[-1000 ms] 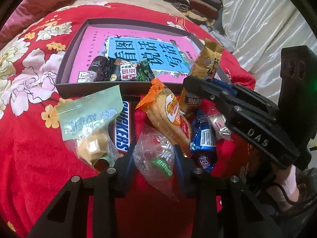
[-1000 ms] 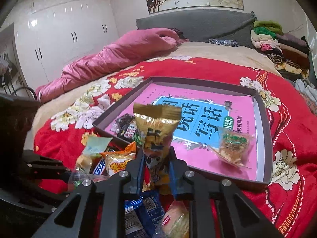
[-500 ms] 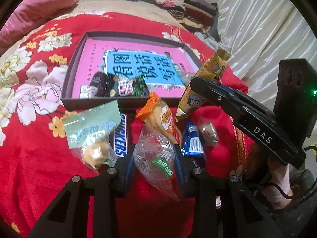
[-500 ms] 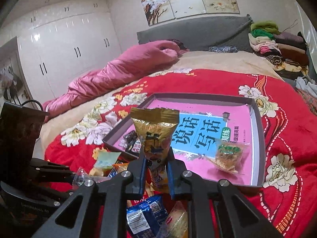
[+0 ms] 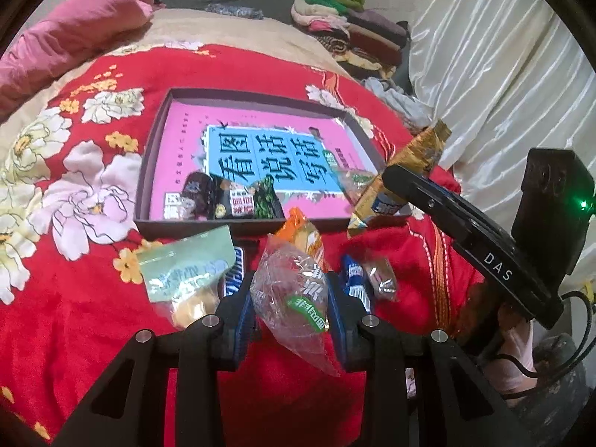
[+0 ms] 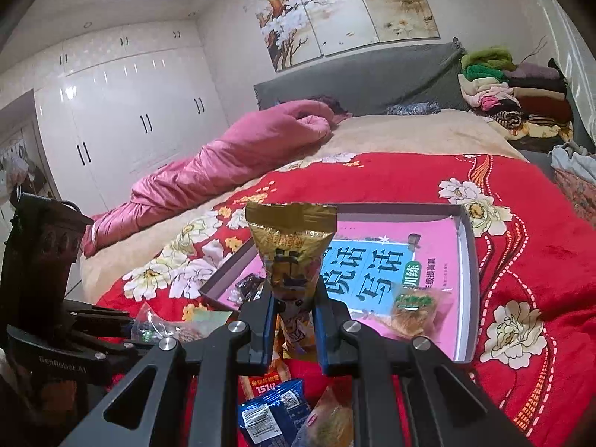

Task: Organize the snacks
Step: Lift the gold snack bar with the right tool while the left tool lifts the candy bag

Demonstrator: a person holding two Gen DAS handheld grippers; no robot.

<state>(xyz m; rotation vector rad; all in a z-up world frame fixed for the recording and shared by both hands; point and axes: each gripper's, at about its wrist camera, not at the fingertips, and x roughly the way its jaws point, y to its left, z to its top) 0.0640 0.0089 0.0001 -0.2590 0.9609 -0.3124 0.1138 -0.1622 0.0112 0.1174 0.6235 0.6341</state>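
1. Between the blue-padded fingers of the left tool (image 5: 290, 309) sits a clear crinkled plastic snack bag with a green label (image 5: 298, 294), pinched at its sides; its long axis runs along the fingers, one end toward the tray and the pointed tail toward the camera.
2. Held by the right tool (image 6: 294, 320) is a gold foil snack packet (image 6: 292, 257), gripped low on its body; it stands nearly upright in the right wrist view, crimped top edge up.
3. Seen from the left wrist view, that gold packet (image 5: 402, 175) leans at a slant over the near right corner of the shallow dark-rimmed cardboard tray with a pink and blue printed base (image 5: 149, 171), its top pointing up and away from the tray.
4. Inside the tray, at its near left corner, lie several small dark wrapped sweets (image 5: 231, 197); near its right side lies a clear packet of golden snack with a green label (image 6: 413, 313).
5. Just in front of the tray's near wall, on the red floral bedspread (image 5: 74, 298), lie a pale green packet (image 5: 186, 268), a dark candy bar (image 5: 234, 272) partly under it, an orange-ended wrapper (image 5: 301, 231), a blue wrapper (image 5: 355, 287) and a small brown sweet (image 5: 380, 277).
6. Beyond the tray, a pink quilt (image 6: 231, 164) is heaped along the bed, and folded clothes (image 6: 514, 100) are stacked at the headboard.
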